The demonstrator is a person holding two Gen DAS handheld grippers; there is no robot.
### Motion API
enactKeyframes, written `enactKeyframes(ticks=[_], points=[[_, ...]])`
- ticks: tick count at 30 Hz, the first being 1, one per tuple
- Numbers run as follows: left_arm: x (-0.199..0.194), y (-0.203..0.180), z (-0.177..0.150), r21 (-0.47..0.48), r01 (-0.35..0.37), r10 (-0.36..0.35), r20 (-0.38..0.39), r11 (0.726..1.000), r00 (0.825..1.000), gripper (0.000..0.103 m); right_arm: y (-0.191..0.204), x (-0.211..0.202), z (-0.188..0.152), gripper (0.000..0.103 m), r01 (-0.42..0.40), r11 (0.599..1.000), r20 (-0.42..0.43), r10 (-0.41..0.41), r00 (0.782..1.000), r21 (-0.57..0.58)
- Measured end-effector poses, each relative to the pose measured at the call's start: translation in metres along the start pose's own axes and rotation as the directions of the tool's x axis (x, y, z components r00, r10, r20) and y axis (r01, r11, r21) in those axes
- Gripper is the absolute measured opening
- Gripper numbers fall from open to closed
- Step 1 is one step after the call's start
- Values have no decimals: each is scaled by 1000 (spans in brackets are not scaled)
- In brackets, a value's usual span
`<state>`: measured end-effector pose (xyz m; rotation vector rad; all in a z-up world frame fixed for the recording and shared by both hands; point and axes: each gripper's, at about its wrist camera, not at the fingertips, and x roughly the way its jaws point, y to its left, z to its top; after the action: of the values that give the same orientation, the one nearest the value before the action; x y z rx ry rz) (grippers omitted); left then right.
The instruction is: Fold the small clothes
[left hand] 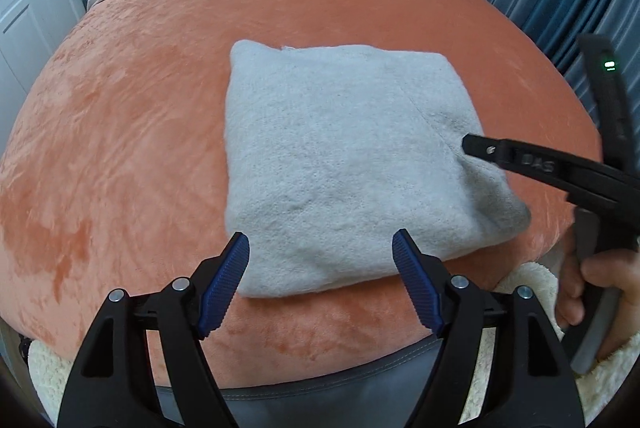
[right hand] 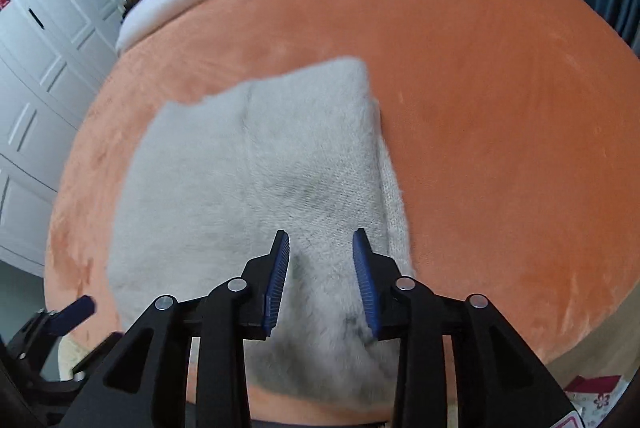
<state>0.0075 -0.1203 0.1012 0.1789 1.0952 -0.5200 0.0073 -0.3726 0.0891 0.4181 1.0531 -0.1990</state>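
**Left wrist view, then right: a folded grey garment lay on the bed with both grippers free of it**

Left wrist view: the grey garment [left hand: 340, 164] was seen folded into a rough square, lying flat on the orange blanket [left hand: 140, 132] that covered the bed. The left gripper [left hand: 322, 256] was held just above the near edge of the garment, its blue pads spread wide with nothing between them. The right gripper [left hand: 476, 148] was seen from the side, reaching in over the garment's right edge; from this angle its state could not be told. A hand [left hand: 600, 284] was seen on its handle.

Right wrist view: the picture was somewhat blurred. The right gripper [right hand: 322, 268] was seen over the garment's near right part, its pads parted a little and clear of the cloth; nothing was pinched. A seam or folded layer was visible along the garment's right side.

The garment was judged to be a soft, fluffy knit: light, limp and thick where layered, so likely to sag and slip open unless several layers were pinched together. A hold at the two near corners, or along a folded edge, was judged best.
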Motion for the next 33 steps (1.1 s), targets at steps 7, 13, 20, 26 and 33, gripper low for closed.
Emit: enactKeyframes(ticks=[7,13,20,26,33], points=[[15,-4,-4,0,-4,4,-39,1000,999,72,-4,-17,-27,46,-14,999,32,14,999,28],[22,-5,-8,-4,-6,5,-66,1000,998,74,-11,15,-6,52,-73,994,2,73,997,84],[39,6,-8,-21,-42,40,-113,999,993,77,-8,14,32,8,-173,983,47,170,984,64],[55,15,-11,-51,-44,36,-157,998,987,79,-34,35,21,9,-87,992,-14,89,996,91],[53,12,-17,-33,-46,41,-152,998,988,79,-9,-23,-10,16,-126,991,103,121,987,38]])
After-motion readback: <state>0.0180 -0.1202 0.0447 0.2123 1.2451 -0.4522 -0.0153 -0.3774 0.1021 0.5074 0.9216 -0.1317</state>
